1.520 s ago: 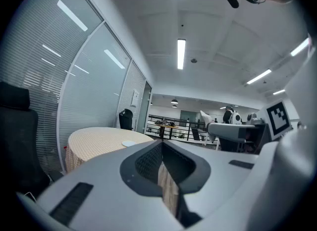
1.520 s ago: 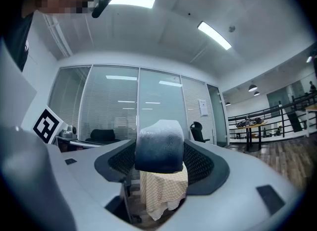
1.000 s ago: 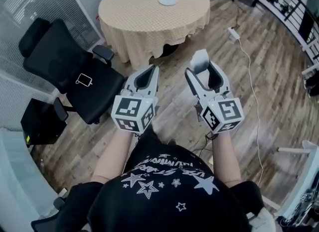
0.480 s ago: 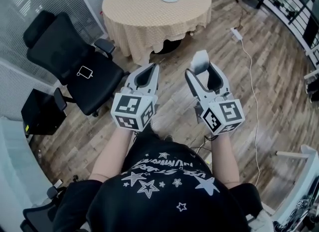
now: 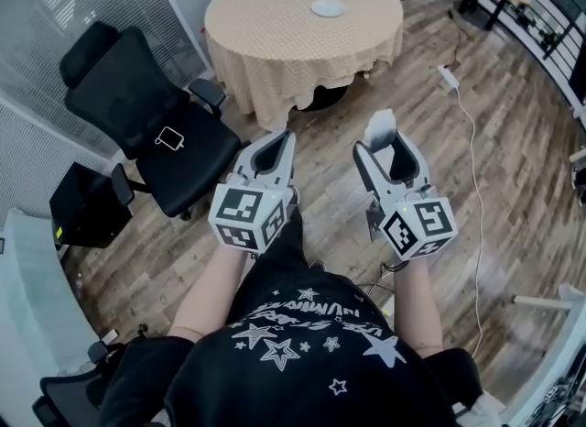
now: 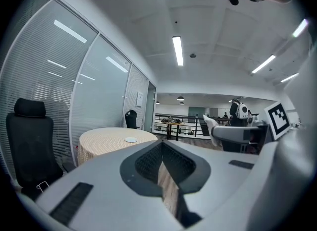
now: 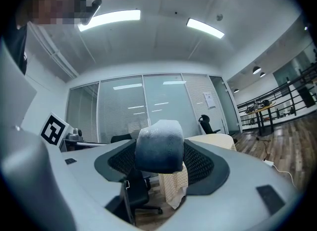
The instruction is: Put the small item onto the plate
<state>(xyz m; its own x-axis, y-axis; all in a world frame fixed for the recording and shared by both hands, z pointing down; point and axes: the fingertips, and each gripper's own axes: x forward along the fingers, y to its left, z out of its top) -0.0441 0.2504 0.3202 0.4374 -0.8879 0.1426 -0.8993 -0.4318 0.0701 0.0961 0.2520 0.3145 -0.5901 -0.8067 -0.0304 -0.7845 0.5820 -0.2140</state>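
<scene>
Gripping small whitish item (image 5: pixel 380 125) in right claw (image 5: pixel 385 142), left claw (image 5: pixel 282 138) closed empty; well short of plate (image 5: pixel 327 7) on table (image 5: pixel 270 27), not yet placed.

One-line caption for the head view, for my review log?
Person faces a round beige-clothed table bearing a small white plate, small pale rounded item clamped in right tool, left tool shut, empty.

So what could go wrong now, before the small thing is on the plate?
1. The small white item sticks out past the tips of the right claw, so it might slip out while carried.
2. The plate lies far in on the round table: a long reach.
3. The office chair and the white floor cable flank the way; tripping seems possible.
</scene>
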